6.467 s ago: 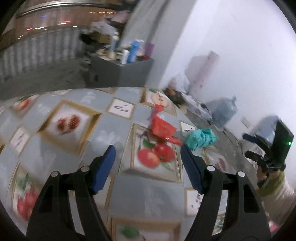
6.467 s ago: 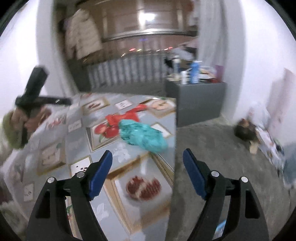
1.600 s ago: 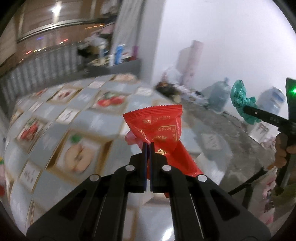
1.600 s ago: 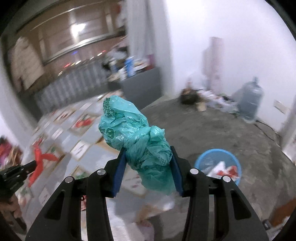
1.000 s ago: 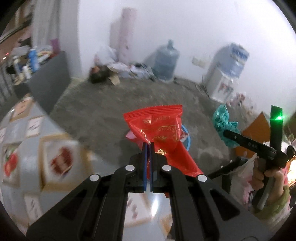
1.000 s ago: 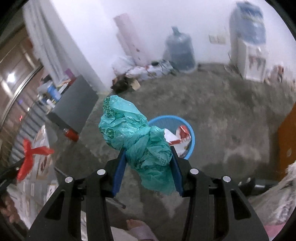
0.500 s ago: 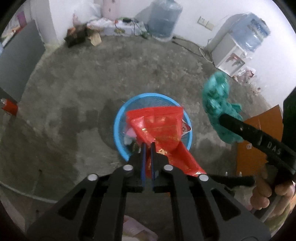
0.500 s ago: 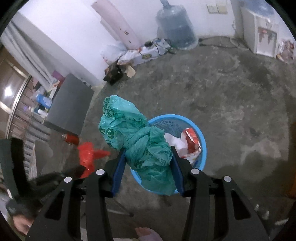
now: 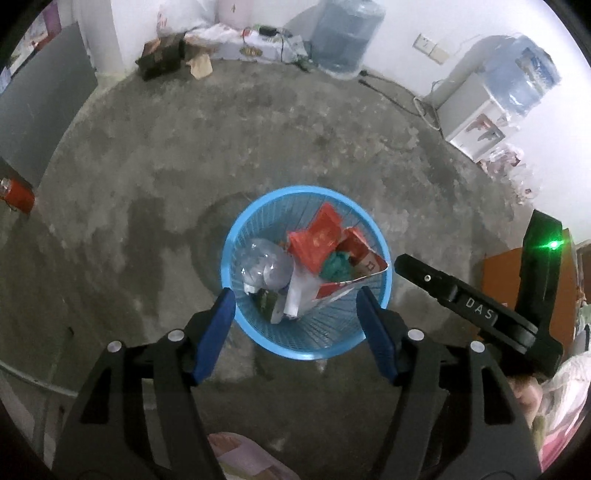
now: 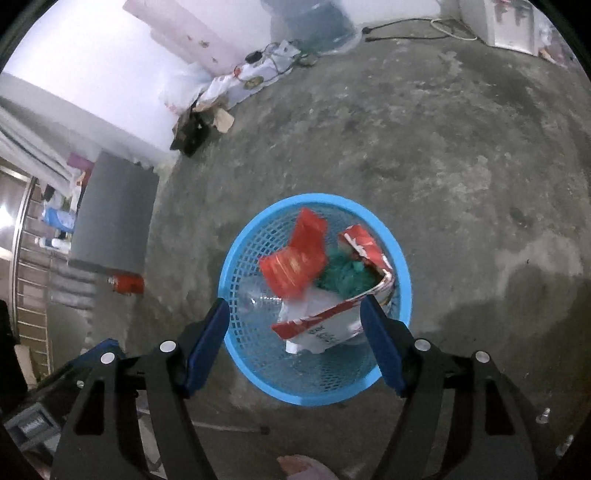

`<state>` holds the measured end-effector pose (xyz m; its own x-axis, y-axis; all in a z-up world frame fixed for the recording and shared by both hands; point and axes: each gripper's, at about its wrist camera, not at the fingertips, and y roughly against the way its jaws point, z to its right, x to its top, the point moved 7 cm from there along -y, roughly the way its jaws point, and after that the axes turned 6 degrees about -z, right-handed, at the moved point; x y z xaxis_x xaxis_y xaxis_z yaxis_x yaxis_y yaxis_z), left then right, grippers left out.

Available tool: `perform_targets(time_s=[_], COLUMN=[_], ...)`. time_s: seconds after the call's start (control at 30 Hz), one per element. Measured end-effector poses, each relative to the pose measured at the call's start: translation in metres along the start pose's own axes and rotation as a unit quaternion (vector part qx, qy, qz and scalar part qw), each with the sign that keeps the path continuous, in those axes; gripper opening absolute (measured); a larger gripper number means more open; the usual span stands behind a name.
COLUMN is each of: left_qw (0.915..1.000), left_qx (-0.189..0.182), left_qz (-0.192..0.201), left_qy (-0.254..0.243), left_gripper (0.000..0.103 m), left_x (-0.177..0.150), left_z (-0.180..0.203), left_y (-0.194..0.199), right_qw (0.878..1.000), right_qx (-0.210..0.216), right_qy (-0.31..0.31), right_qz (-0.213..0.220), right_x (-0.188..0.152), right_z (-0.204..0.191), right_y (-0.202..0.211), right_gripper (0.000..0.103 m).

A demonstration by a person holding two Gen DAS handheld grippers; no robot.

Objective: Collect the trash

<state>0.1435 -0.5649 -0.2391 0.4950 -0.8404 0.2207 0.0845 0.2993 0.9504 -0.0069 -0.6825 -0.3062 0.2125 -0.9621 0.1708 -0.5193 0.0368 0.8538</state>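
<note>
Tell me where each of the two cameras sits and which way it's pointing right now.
Left wrist: sits on the left gripper, looking down at the blue basket on the floor; its open fingers and the right gripper show.
Right wrist: sits on the right gripper, looking down into the same basket; its open fingers show.
Shared: the basket, red wrapper and green bag.

A rough, mottled grey concrete floor [image 9: 258,140] meets white walls [image 9: 461,22]. Against the far wall stand a large blue water jug [image 9: 345,37], a white water dispenser [image 9: 476,110] and cluttered bags. A dark grey cabinet [image 10: 114,214] stands at left.
</note>
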Motion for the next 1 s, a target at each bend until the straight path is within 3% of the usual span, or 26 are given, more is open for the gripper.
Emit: perform_targets(time_s=[0.27,0.5,0.67,0.87,1.0], left_qw=[0.9975,0.9906,0.9695,0.9462,0.922], left_qx=[-0.019,0.039,0.102,0.105,0.125], left_qz=[0.063,0.131,0.214,0.268,0.293], left_qy=[-0.026,-0.001,0.061,0.149,0.22], left_gripper=[0.071,0.072,0.084,0.09,0.094], left_x=[-0.022,-0.081,-0.136,-0.225,-0.291], left_z=[0.007,-0.027,-0.058,-0.087,-0.102], left_y=[0.071,0.157,0.239,0.306,0.328], right_qw=[0.996,0.977,0.953,0.93,0.916], right_qx=[0.003,-0.001,-0.018,0.045,0.056], right_qy=[0.058,0.182,0.266,0.339,0.378], right_qz=[0.06,0.111,0.142,0.133,0.121], right_x=[-0.019,-0.077,-0.126,-0.198,-0.247], right_z=[-0.05,-0.131,-0.179,-0.228,-0.247], right_y=[0.058,0.119,0.155,0.193,0.209], right_gripper=[0.071,0.08,0.089,0.095,0.096])
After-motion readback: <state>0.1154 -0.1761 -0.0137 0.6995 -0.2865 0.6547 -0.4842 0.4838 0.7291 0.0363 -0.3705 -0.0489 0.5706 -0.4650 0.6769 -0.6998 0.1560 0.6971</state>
